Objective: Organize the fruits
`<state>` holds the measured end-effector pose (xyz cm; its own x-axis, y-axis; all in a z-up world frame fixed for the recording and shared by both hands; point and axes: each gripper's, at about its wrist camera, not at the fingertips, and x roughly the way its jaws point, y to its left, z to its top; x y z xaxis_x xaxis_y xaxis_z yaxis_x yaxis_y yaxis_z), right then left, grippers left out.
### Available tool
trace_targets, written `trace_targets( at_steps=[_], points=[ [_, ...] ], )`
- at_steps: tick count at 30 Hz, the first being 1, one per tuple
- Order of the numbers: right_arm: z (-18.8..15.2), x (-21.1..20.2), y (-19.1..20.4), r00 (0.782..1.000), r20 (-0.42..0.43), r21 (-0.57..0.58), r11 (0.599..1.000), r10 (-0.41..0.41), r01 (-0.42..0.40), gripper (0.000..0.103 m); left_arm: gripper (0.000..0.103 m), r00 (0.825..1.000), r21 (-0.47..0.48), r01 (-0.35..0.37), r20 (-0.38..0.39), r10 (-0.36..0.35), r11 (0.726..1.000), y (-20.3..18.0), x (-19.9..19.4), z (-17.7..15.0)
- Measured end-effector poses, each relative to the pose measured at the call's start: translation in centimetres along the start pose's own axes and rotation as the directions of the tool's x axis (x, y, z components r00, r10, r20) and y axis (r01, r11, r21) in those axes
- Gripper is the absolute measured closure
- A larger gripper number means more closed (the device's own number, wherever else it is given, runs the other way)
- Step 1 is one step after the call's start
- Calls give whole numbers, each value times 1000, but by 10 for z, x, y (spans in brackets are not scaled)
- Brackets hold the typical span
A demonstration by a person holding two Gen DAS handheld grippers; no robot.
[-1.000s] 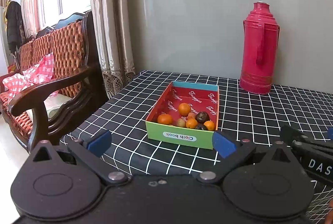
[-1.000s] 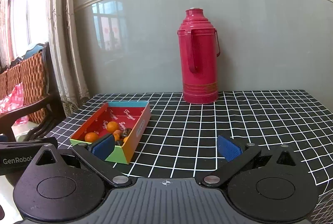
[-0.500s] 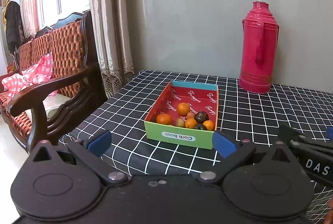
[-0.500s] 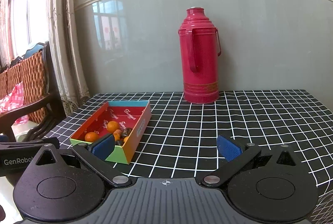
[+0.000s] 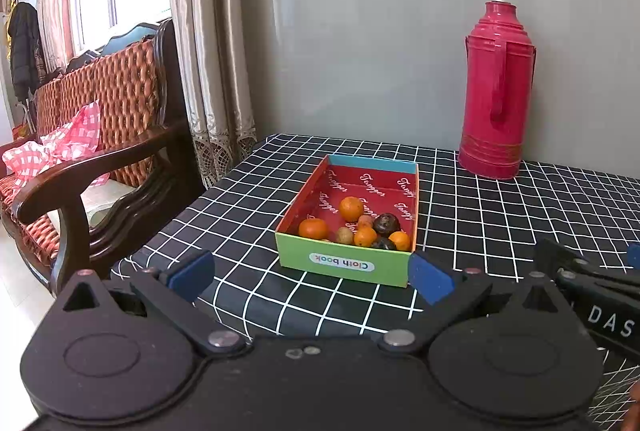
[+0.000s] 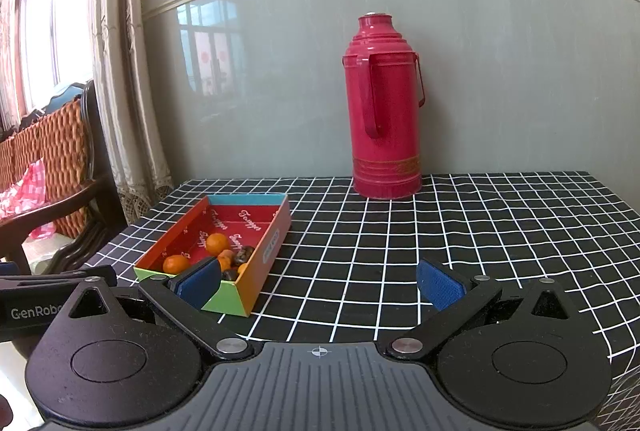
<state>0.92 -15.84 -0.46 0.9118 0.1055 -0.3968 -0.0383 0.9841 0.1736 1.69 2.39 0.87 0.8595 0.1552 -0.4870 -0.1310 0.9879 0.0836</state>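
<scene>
I had the left tool (image 5: pixel 310 273) spread wide with nothing between its blue pads (image 5: pixel 430 277), hovering at the near edge of the tabletop (image 5: pixel 248 227). Straight ahead of it, just past the pad tips, sat the cardboard box (image 5: pixel 344 263), its green end facing me. Inside, the fruits (image 5: pixel 354 229) were bunched toward the near end: several small oranges (image 5: pixel 351 209), a couple of dark round ones (image 5: pixel 386 223) and a pale brownish one. The right tool (image 6: pixel 320 285) was likewise wide open and empty; from it the box (image 6: pixel 264 255) lay ahead and to the left, partly behind its left pad (image 6: pixel 200 283). A tall red thermos (image 6: pixel 382 107) stood upright against the wall, well beyond the box and a little right of that tool's centre line. Far to the left of the left tool was a wooden sofa (image 5: pixel 100 135) with a checked pink cloth (image 5: pixel 60 147) on it.
</scene>
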Motion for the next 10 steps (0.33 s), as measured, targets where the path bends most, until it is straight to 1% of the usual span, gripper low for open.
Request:
trace_targets(
  at_steps=[5, 8, 10],
  points=[
    [0, 1, -2, 1000, 5, 8, 1000, -4, 4, 0, 7, 999, 8, 18, 28, -18, 1000, -1, 0, -3],
    [0, 2, -1, 1000, 4, 4, 1000, -10, 10, 0, 8, 999, 13, 25, 25, -25, 1000, -4, 3, -2],
    [0, 3, -1, 1000, 4, 1, 1000, -12, 12, 0, 7, 999, 20, 18, 26, -19, 1000, -5, 4, -2]
  ],
)
